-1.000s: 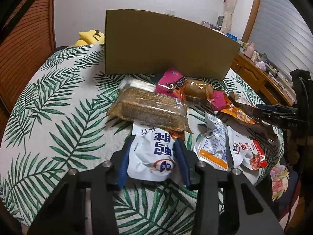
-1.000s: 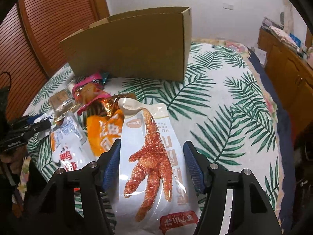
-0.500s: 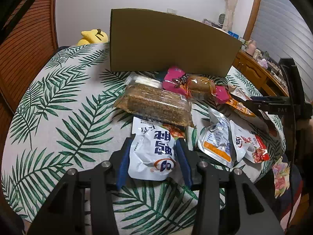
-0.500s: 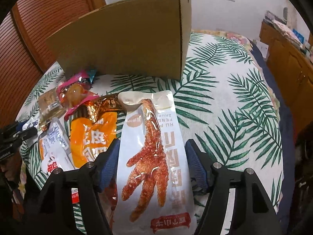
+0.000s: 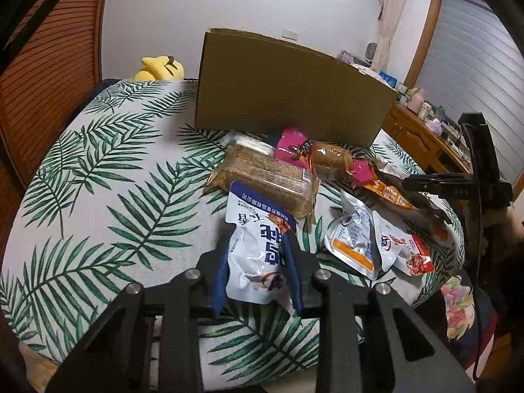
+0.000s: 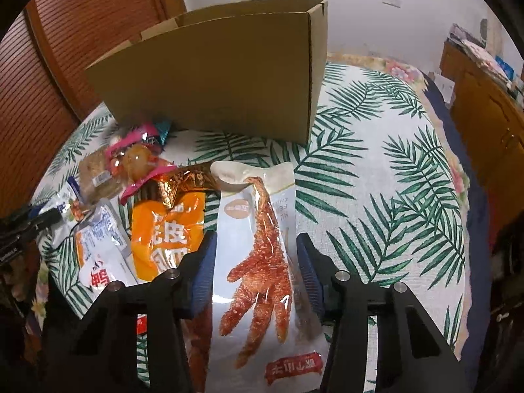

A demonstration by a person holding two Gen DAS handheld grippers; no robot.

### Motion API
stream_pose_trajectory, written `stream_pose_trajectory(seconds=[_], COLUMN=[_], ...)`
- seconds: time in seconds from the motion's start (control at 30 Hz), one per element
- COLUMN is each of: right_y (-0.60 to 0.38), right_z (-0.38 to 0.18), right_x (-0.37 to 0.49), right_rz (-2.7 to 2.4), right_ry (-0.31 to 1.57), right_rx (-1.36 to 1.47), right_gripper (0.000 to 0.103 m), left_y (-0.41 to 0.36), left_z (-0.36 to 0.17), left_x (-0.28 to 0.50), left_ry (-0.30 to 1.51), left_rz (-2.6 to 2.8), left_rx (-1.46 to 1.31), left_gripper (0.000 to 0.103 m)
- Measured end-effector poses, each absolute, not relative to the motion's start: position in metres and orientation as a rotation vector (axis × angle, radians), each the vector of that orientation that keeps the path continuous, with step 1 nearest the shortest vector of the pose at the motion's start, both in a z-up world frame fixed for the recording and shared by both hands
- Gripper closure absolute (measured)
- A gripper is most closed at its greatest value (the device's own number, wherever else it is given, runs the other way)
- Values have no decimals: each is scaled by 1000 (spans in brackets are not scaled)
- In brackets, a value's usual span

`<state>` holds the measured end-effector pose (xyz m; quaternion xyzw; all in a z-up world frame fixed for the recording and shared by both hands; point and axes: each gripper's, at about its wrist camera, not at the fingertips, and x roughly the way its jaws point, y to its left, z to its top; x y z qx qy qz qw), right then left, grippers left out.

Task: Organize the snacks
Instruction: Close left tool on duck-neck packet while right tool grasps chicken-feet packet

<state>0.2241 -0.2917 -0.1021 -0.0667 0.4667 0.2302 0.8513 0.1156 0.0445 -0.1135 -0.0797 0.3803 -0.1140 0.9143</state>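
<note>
My left tongs (image 5: pixel 257 270) have just been closing, and the blue pads (image 5: pixel 218 278) now press on both sides of a white snack pouch with blue lettering (image 5: pixel 257 249), which buckles between them. The pouch's long axis runs straight away from me, its sealed top edge pointing toward the cardboard box (image 5: pixel 288 88) at the far side of the palm-leaf cloth (image 5: pixel 98 196) (a bed or a table under it, I cannot tell which). Its far end touches a long brown bar in clear wrap (image 5: pixel 265 177), which lies crosswise.

My right tongs (image 6: pixel 255 275) have also just been closing; they stand partly open around the chicken-foot packet (image 6: pixel 262 262), pads at its two long edges. The left pad (image 6: pixel 204 275) touches the packet edge, and the right one seems to meet it too, though I cannot tell how firmly it presses. The packet lies lengthwise along my tongs, its curled top end pointing toward the near right corner of the box, the red label end nearest me. Just beside it on the left lies an orange packet (image 6: pixel 167 232), parallel to it, with smaller pouches beyond.
</note>
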Motion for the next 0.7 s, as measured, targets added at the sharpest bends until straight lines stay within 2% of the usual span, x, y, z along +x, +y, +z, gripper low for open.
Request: stream_pose_trajectory(seconds=[0.13, 0.33, 0.53, 0.7], right_y=[-290, -279, -267, -259], right_z=[-103, -115, -121, -122], right_x=[227, 234, 248, 257], right_rz=[477, 451, 427, 430], right_ry=[993, 1030, 1057, 1095], right_rx=[-153, -222, -259, -279], right_gripper=[53, 37, 36, 30], left_y=[44, 44, 44, 42], left_z=[-113, -114, -114, -113], left_x=[117, 119, 120, 116], left_ry=[791, 801, 802, 780], left_rz=[-235, -238, -240, -236], left_rx=[-157, -154, -149, -141], left_gripper=[75, 74, 74, 75])
